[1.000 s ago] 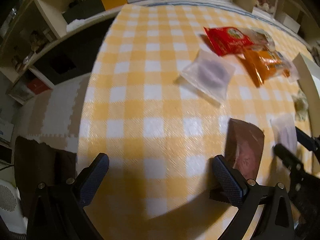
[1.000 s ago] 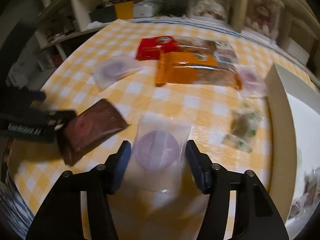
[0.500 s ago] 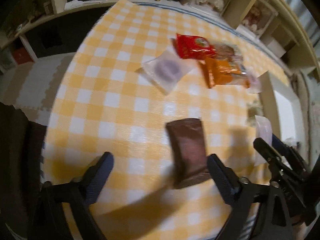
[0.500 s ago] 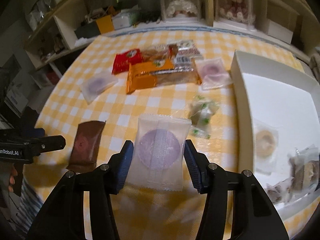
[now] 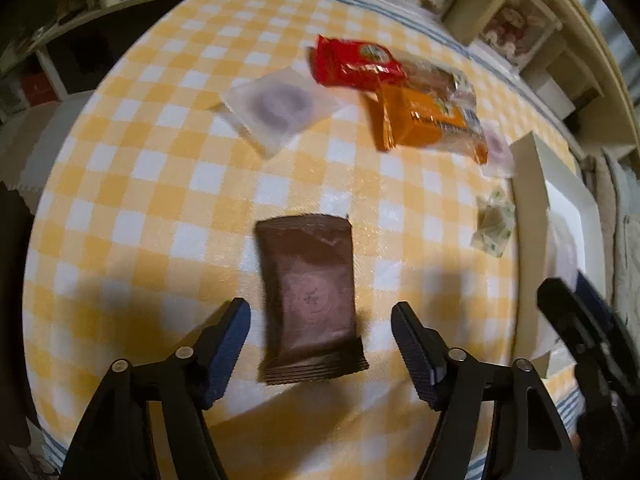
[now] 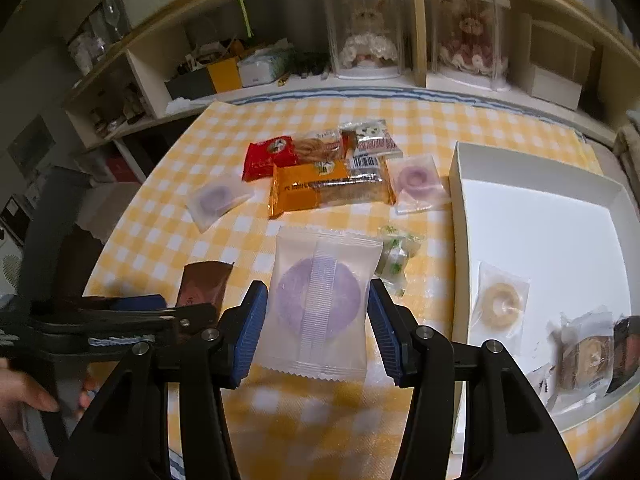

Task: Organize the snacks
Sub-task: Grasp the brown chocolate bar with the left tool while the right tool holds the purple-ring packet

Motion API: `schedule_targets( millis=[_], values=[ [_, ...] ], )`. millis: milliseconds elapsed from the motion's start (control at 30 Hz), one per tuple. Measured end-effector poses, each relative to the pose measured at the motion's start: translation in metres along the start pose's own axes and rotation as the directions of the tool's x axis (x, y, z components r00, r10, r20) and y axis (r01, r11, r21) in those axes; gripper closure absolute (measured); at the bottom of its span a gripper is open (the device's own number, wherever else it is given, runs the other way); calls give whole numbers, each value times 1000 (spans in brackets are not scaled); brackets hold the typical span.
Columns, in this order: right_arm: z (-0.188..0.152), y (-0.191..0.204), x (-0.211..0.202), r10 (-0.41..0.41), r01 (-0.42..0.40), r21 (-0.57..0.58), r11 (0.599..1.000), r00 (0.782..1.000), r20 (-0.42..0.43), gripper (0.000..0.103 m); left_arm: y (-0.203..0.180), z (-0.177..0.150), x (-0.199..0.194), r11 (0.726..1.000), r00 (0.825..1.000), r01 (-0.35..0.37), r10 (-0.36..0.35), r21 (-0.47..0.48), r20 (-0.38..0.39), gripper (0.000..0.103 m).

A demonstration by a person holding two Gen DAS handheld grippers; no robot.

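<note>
A clear packet with a purple round pastry [image 6: 320, 300] is pinched between the jaws of the right gripper [image 6: 318, 328], lifted above the yellow-checked tabletop [image 6: 460, 132]. A brown packet [image 5: 310, 300] is seen lying flat between the jaws of the left gripper [image 5: 320, 344], which have just been closing without yet touching it. Farther off, a red packet [image 6: 270, 156], an orange packet [image 6: 312, 194] and two more purple pastries [image 6: 216, 198] [image 6: 416, 180] are spread. A white tray [image 6: 456, 200] with wrapped sweets is set at right. Packet lettering cannot be read.
</note>
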State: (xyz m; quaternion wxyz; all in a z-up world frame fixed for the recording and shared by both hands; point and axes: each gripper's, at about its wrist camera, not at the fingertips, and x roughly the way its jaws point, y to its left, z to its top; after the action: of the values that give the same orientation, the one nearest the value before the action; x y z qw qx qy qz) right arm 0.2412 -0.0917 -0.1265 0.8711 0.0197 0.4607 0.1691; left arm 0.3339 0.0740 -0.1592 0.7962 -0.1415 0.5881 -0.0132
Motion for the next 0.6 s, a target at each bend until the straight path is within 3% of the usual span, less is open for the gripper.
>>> schedule_targets(
  millis=[67,100,267,333,500,600],
  values=[
    [1,0,-1,-2,2,-4,1000,1000,3,51,-6,1,4,999,999,-33,33,18,9,49],
    [1,1,-1,-4,4,-7,1000,1000,4,51,-7,2,4,999,999,-43,43,22,13,62],
    [1,1,-2,-2,2,-14,1000,1000,7,51,0,6,-4,1000,1000,6,-6,-12,29,77],
    [3,1,-4,1,-1,-17,1000,1000,15,51,1,7,-16,999,997,32,-31,-18,68,93],
    [8,-2,-13,17,-16,-14,1000,999,37,51,0,5,-35,998,990,57,-56,-3,128,94],
    [10,-6,-15,18,-18,-1,1000,999,39,51,0,2,-33,999,992,47,-48,6,119,87]
  ],
)
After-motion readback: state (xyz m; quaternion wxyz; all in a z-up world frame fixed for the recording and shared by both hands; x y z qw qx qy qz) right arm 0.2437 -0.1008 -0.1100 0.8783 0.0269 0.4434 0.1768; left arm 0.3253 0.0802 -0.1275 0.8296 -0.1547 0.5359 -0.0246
